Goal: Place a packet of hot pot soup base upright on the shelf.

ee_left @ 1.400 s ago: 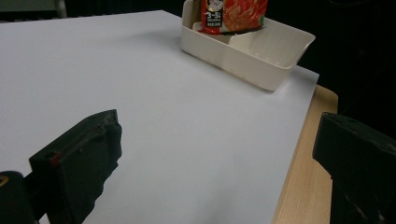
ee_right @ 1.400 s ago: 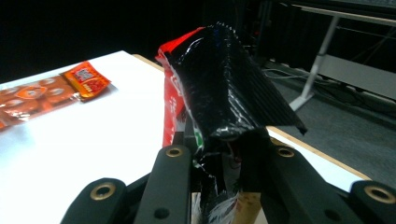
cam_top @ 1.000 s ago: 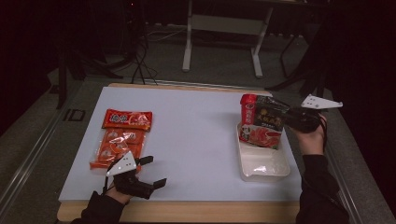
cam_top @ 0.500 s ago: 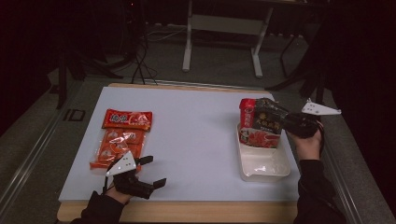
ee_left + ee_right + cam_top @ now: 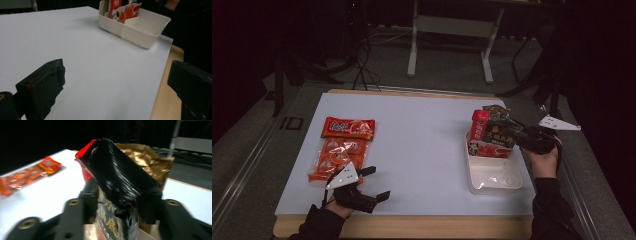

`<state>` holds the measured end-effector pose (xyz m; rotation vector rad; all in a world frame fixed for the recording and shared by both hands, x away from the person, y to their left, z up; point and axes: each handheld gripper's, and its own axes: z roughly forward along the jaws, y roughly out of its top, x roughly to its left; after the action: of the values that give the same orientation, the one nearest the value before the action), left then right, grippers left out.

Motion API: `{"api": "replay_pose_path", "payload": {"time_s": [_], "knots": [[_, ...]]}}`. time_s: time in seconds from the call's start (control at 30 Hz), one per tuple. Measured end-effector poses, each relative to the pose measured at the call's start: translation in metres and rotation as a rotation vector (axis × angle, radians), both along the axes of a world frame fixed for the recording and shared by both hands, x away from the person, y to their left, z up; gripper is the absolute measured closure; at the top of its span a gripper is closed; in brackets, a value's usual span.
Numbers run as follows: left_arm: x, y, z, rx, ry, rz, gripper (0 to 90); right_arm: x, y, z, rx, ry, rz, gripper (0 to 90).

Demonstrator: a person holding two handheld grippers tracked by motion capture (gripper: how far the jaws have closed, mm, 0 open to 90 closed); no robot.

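Note:
A black packet with gold lettering (image 5: 499, 134) stands upright in the far end of the white tray (image 5: 494, 185), against a red packet (image 5: 479, 122). My right gripper (image 5: 511, 132) reaches in from the right; its jaws have just been opening and now stand on either side of the black packet (image 5: 117, 185) without pressing it. My left gripper (image 5: 378, 182) rests open near the table's front left edge, nothing between its jaws (image 5: 115, 75). From there the tray (image 5: 140, 37) and red packet (image 5: 125, 12) lie ahead.
Two orange-red snack packets (image 5: 348, 127) (image 5: 337, 157) lie flat at the left of the white mat, just beyond my left gripper. The mat's wooden front edge (image 5: 412, 225) runs close to both hands. A metal stand (image 5: 452, 30) is on the floor behind the table.
My right gripper has sunk a little with the black packet toward the tray, and its jaws have spread apart. The left gripper has stayed where it was.

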<state>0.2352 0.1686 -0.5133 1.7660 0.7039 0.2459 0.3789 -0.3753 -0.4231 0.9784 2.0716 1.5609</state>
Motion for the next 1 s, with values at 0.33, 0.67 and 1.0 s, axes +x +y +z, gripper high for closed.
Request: {"api": "replay_pose_path", "payload": {"time_s": [0.33,0.67,1.0], "knots": [[-0.001,-0.001,0.001,0.006,0.016,-0.004,1.8,-0.018,0.011,0.047,-0.012,-0.093,-0.105,13.6],[0.000,0.005,0.007,0.003,0.078,0.009,1.8,-0.042,0.033,0.067,0.021,-0.127,-0.055,11.2],[0.002,0.014,0.016,0.027,0.089,0.021,4.4,-0.066,0.057,0.062,0.010,-0.103,0.069,14.4]]}}
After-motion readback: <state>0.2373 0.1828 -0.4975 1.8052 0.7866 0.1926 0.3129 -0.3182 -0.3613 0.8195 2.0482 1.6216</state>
